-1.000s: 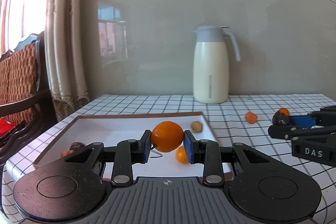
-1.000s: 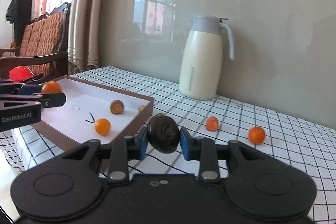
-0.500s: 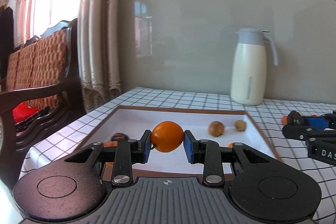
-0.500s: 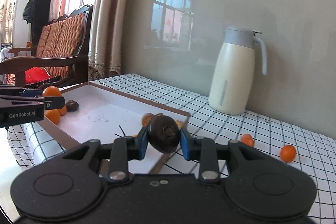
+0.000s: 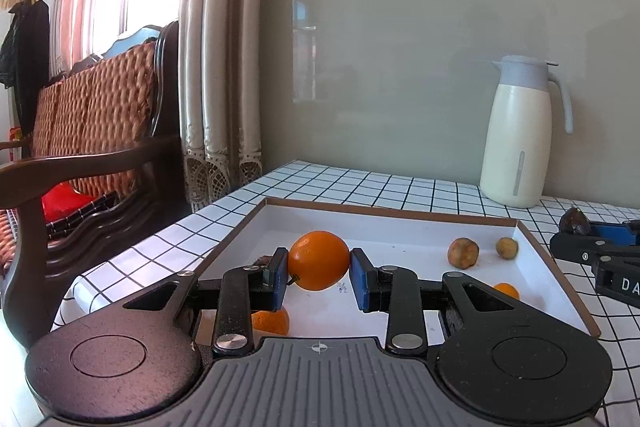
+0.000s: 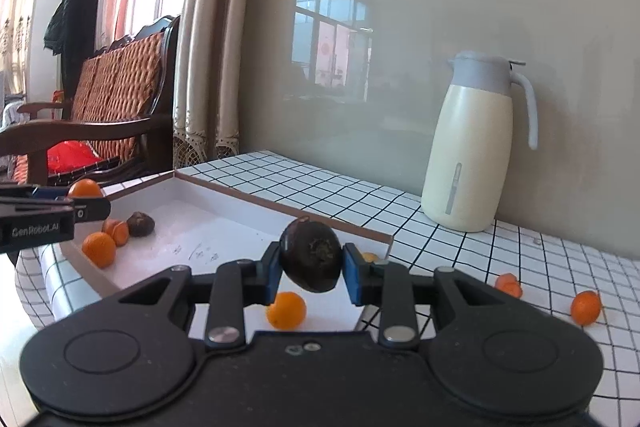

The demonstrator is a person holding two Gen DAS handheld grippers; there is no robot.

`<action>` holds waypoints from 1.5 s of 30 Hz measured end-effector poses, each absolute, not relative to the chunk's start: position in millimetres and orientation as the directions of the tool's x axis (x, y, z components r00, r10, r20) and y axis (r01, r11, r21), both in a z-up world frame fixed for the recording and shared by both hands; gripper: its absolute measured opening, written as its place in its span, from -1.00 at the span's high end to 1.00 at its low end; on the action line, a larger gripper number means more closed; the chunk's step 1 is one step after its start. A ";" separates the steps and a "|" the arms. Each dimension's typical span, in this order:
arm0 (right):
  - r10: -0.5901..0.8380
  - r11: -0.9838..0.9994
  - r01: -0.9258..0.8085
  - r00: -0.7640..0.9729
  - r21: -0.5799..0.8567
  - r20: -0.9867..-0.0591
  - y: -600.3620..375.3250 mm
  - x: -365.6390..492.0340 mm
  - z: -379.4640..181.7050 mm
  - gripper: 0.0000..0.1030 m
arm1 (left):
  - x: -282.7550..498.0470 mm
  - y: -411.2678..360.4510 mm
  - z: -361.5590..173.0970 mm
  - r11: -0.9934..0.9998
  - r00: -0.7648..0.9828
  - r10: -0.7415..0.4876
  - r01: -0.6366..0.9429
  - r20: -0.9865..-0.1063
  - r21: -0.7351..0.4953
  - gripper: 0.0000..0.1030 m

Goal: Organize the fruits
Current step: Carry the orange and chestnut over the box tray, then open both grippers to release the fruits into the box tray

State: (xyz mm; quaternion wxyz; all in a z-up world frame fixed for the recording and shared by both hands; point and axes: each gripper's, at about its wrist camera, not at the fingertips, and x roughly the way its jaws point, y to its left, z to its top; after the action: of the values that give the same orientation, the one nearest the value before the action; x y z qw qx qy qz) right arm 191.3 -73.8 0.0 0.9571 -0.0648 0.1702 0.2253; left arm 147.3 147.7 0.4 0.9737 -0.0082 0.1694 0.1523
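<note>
Both jaws are clamped on fruit above a white tray (image 5: 536,267) on a checked counter (image 5: 360,183): the left gripper (image 5: 319,271) pinches an orange (image 5: 319,259) between its blue pads (image 5: 362,285), the right gripper (image 6: 311,273) a dark round fruit (image 6: 311,255) whose rough end faces the camera. Each pair of jaws is narrowed to the width of its fruit, the pads pressing on either side. In the left wrist view the orange hangs over the near part of the tray, with another orange fruit (image 5: 272,321) partly hidden below the left finger, two brownish fruits (image 5: 463,253) lying near the tray's far right corner and a small orange one (image 5: 507,291) by its right wall. The right gripper enters that view from the right edge, beside the tray. In the right wrist view the dark fruit hangs over the tray's near right side, above a loose orange fruit (image 6: 286,310); three more fruits, two orange and one dark (image 6: 140,224), sit together at the tray's left end, close to the left gripper. Two orange fruits (image 6: 586,307) lie on the counter to the right, outside the tray. A cream jug (image 6: 468,163) with a grey lid stands against the wall, and a wooden bench (image 5: 92,131) sits by the curtained window.
</note>
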 end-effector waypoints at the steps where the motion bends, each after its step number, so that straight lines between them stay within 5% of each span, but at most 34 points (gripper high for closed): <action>1: 0.407 0.892 -0.450 0.842 -0.043 -0.355 -73.1 192.9 -0.4 0.54 | 149.0 149.0 0.3 0.953 0.896 0.293 -0.300 -0.333 0.033 0.35; 32: 0.385 0.888 -0.452 0.832 -0.086 -0.400 -39.1 245.5 -14.2 0.54 | 209.8 190.5 -13.0 0.934 0.868 0.333 -0.358 -0.369 0.000 0.35; 41: 0.379 0.873 -0.482 0.768 -0.077 -0.516 -39.2 271.2 -14.1 0.53 | 222.2 190.7 -17.6 0.932 0.861 0.332 -0.361 -0.386 -0.003 0.34; 42: 0.371 0.876 -0.475 0.775 -0.085 -0.511 -40.2 269.8 -15.1 0.45 | 222.0 188.4 -17.0 0.928 0.858 0.345 -0.371 -0.380 0.005 0.29; 43: 0.362 0.885 -0.457 0.797 -0.091 -0.483 -42.3 266.6 -15.0 0.36 | 218.7 185.2 -15.3 0.922 0.861 0.367 -0.388 -0.353 0.012 -0.32; 44: 0.353 0.897 -0.433 0.824 -0.090 -0.443 -46.7 262.6 -14.4 -0.14 | 213.2 182.2 -12.5 0.910 0.862 0.399 -0.413 -0.312 0.022 -0.99; 45: 0.345 0.908 -0.411 0.845 -0.084 -0.409 -50.3 259.3 -13.5 -0.75 | 206.9 177.9 -10.6 0.897 0.864 0.435 -0.442 -0.253 0.030 -1.00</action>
State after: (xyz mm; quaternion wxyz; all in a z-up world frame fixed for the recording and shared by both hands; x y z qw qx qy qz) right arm 259.3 -50.3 -13.5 0.9567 -0.0843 0.1963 0.1976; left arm 206.9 177.9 -10.6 0.9653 -0.0144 0.1279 0.2270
